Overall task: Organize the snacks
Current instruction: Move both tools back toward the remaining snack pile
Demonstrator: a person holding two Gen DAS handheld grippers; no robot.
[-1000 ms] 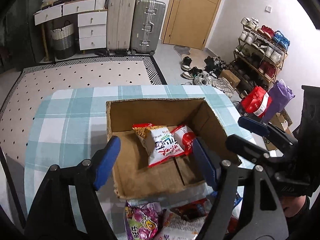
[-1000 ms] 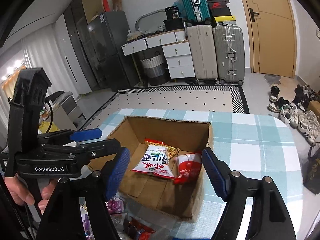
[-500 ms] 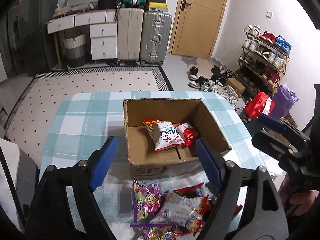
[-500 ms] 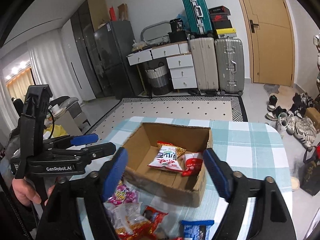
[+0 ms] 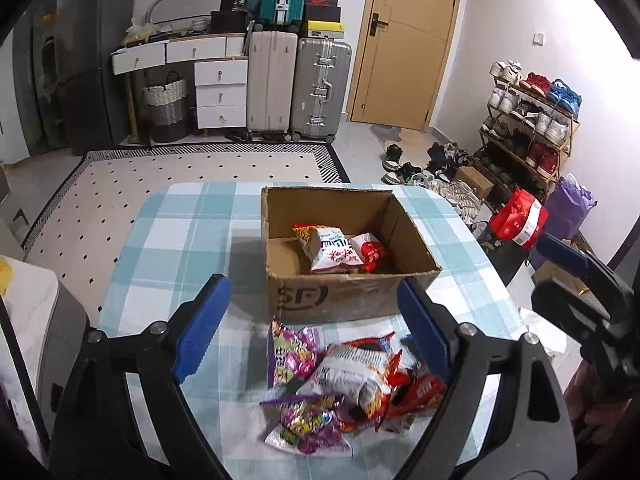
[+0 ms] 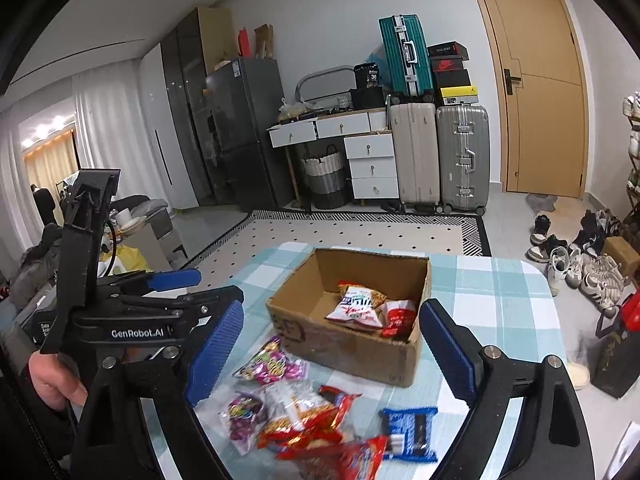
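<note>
Left wrist view: I am holding both my left gripper (image 5: 316, 332) and right gripper (image 6: 332, 354) spread wide and empty, having just been opening them, above the loose crinkly foil snack packets (image 5: 340, 384), ready to choose one for the open brown cardboard box (image 5: 344, 300) just behind them.

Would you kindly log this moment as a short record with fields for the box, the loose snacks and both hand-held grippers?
surface: table with checked cloth
box: open cardboard box, upright
in box: white noodle-snack bag and red packet, touching
loose snacks: pile on the cloth in front of the box; blue packet at its edge
left hand-held gripper: jaws just opening, nothing between them
right hand-held gripper: jaws just opening, nothing between them
</note>
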